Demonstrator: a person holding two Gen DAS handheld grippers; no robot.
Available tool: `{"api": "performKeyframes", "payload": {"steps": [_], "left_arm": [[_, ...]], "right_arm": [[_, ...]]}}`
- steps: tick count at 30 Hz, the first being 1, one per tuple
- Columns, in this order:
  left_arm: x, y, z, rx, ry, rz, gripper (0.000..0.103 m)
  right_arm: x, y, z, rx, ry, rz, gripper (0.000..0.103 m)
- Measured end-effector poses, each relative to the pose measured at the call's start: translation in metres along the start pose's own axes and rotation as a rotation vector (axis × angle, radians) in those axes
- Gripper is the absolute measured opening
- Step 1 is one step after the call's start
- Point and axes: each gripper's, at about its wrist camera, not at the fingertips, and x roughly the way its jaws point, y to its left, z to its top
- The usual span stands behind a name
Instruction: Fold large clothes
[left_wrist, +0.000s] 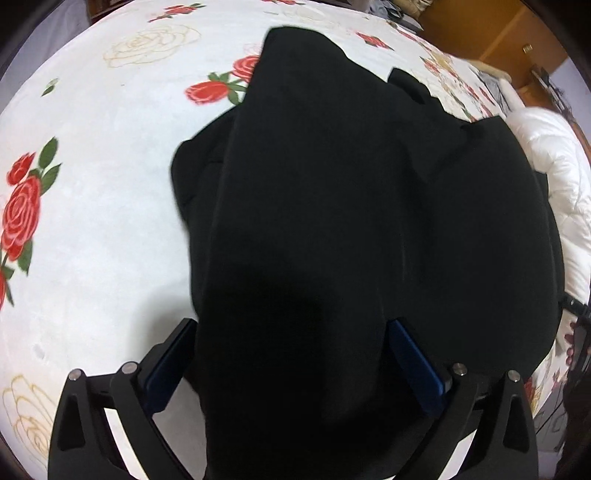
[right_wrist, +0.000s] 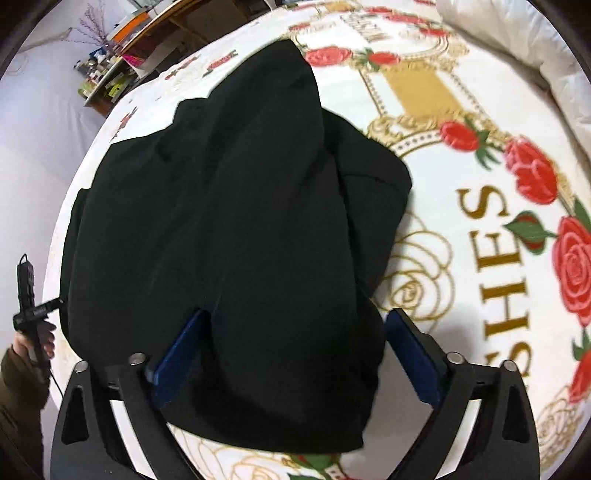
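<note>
Two views, and both say much the same: I judge a fold has just been laid and the cloth let go. Through my left wrist camera, the left gripper has its fingers spread wide apart, and the black garment runs between them and ahead of them on the bed, loose, with neither pad seeming to press it. Through my right wrist camera, the right gripper stands just as open, the same garment bunched between and beyond its fingers, its near hem below them. Next I would need to find a fresh edge and close on it squarely. That is hard here: black on black hides the layers and seams, motion blur softens the edges, and I cannot tell sleeve from body. My left hand shows only at the frame's left edge.
</note>
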Motion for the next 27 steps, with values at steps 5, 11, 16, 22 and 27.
{"api": "performKeyframes", "payload": {"steps": [5,11,16,22,27], "left_arm": [[0.014,-0.015,0.008,0.072,0.046,0.056,0.103],[0.025,-0.023,0.008,0.077,0.054,0.073,0.103],[0.033,-0.037,0.008,0.078,0.064,0.109,0.103],[0.029,-0.066,0.004,0.126,0.025,0.2,0.082],[0.029,-0.117,-0.01,0.251,-0.05,0.411,0.058]], "right_arm": [[0.02,0.008,0.01,-0.041,0.056,0.03,0.102],[0.04,0.007,0.017,-0.034,0.1,0.091,0.103],[0.05,0.016,0.017,-0.05,0.112,0.07,0.103],[0.049,0.046,0.016,-0.128,0.098,-0.04,0.084],[0.045,0.08,0.009,-0.217,0.061,-0.158,0.066]]}}
